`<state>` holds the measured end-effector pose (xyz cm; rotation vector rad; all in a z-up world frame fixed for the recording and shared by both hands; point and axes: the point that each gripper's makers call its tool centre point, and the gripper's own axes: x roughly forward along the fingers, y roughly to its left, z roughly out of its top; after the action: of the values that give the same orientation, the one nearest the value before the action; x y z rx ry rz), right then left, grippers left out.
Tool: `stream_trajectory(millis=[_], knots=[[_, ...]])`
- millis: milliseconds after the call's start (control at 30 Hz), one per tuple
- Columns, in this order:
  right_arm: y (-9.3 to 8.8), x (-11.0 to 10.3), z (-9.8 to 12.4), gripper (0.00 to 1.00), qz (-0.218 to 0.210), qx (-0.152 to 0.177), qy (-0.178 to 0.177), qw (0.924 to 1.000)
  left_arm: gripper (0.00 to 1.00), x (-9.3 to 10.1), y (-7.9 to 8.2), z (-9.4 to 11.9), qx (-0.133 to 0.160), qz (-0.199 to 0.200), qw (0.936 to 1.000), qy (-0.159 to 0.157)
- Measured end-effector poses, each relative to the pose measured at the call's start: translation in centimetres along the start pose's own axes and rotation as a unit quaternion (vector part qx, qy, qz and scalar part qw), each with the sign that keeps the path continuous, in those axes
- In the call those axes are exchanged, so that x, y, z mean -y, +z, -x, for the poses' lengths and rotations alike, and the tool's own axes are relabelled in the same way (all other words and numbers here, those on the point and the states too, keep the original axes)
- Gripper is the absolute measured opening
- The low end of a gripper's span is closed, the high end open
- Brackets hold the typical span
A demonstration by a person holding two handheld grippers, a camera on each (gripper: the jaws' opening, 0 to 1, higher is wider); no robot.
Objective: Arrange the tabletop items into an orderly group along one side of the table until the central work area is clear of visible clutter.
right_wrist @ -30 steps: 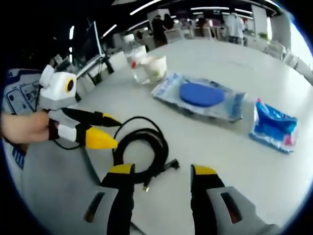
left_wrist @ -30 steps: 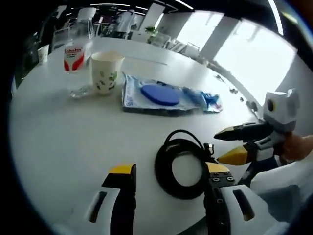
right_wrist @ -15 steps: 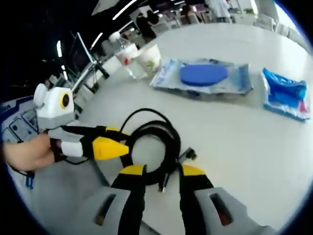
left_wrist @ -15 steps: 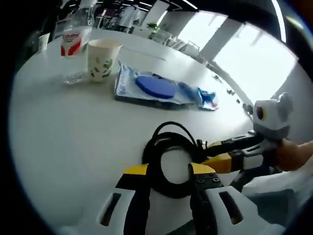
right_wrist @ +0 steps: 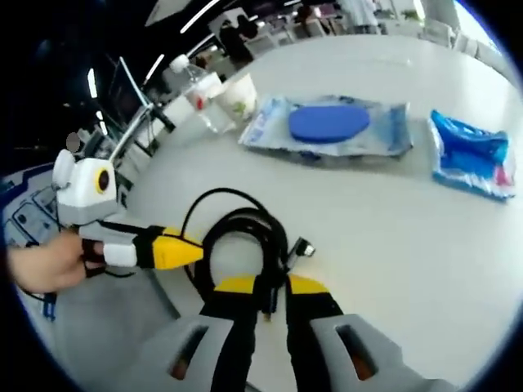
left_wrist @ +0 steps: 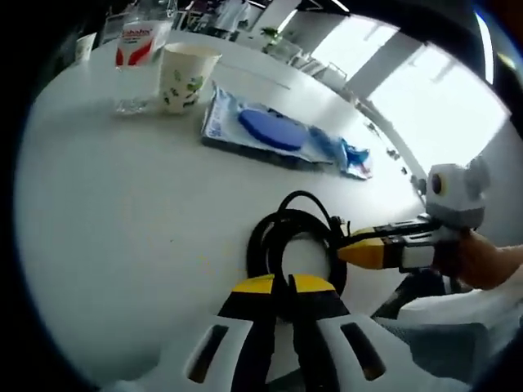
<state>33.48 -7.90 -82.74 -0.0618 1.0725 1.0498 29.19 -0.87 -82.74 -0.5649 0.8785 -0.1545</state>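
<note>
A second ago both pairs of yellow-tipped jaws stood wide apart short of the coiled black rubber cable (left_wrist: 294,245); half a second ago they straddled its loop, and now each pair is drawn in tight on it. In the left gripper view the left gripper (left_wrist: 286,287) pinches the cable's near arc at 6 o'clock, a dark strand running down between its jaws; in the right gripper view the right gripper (right_wrist: 270,287) is clamped on the near side of the same coil, also at 6 o'clock. Each gripper shows in the other's view: the right one comes in at 3 o'clock with its yellow tip against the coil, the left one at 9 o'clock, held by a hand (right_wrist: 45,263). There is one cable, its glossy strands looped several times with a small plug end poking out toward 3 o'clock in the right gripper view. Farther off on the smooth white round surface (left_wrist: 106,188) lie one flat clear plastic pack holding a blue oval disc (left_wrist: 263,131) and one crinkled blue foil packet (right_wrist: 472,155) just beside it. At 11 o'clock in the left gripper view stand one paper cup with a green leaf print (left_wrist: 184,76) and one clear plastic bottle with a red-and-white label (left_wrist: 139,57), side by side.
</note>
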Motion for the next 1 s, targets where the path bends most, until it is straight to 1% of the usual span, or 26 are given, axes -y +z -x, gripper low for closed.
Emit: stream_trajectory(millis=[133, 233, 400, 467, 533, 567, 667, 767, 867, 933, 1000], knots=[[0.5, 0.4, 0.9, 0.08, 0.014, 0.008, -0.004, 0.9999, 0.0, 1.0, 0.2, -0.1, -0.001, 0.0, 1.0, -0.007], [1.0, 0.9, 1.7, 0.08, 0.013, 0.018, -0.007, 0.9997, 0.0, 1.7, 0.6, -0.4, -0.002, 0.001, 0.9999, -0.012], [1.7, 2.2, 3.5, 0.08, 0.019, 0.039, -0.021, 0.9988, 0.01, 3.8, 1.7, -1.2, -0.005, -0.024, 0.9993, -0.028], [2.0, 3.0, 4.2, 0.08, 0.007, 0.049, -0.027, 0.9984, 0.01, 4.6, 2.1, -1.7, -0.007, -0.036, 0.9988, -0.033], [2.1, 3.7, 4.7, 0.08, 0.004, 0.055, -0.032, 0.998, 0.01, 5.4, 2.6, -2.1, -0.008, -0.042, 0.9983, -0.038], [2.2, 4.2, 5.1, 0.08, -0.002, 0.058, -0.036, 0.9977, 0.01, 6.1, 2.9, -2.6, -0.01, -0.047, 0.9979, -0.044], [2.2, 5.9, 6.4, 0.08, -0.015, 0.07, -0.052, 0.9961, 0.01, 7.6, 3.3, -3.5, -0.015, -0.064, 0.9963, -0.055], [2.2, 7.7, 7.6, 0.08, -0.023, 0.075, -0.066, 0.9948, 0.01, 9.2, 3.8, -4.8, -0.026, -0.089, 0.9934, -0.067], [2.4, 9.5, 8.7, 0.08, -0.034, 0.084, -0.079, 0.9927, 0.01, 11.1, 4.8, -6.4, -0.031, -0.105, 0.9909, -0.079], [2.6, 10.9, 9.5, 0.08, -0.042, 0.092, -0.089, 0.9909, 0.0, 12.0, 5.3, -7.1, -0.032, -0.112, 0.9897, -0.083], [2.7, 12.0, 10.1, 0.08, -0.048, 0.097, -0.099, 0.9892, 0.0, 13.1, 5.8, -8.1, -0.038, -0.133, 0.9869, -0.084]])
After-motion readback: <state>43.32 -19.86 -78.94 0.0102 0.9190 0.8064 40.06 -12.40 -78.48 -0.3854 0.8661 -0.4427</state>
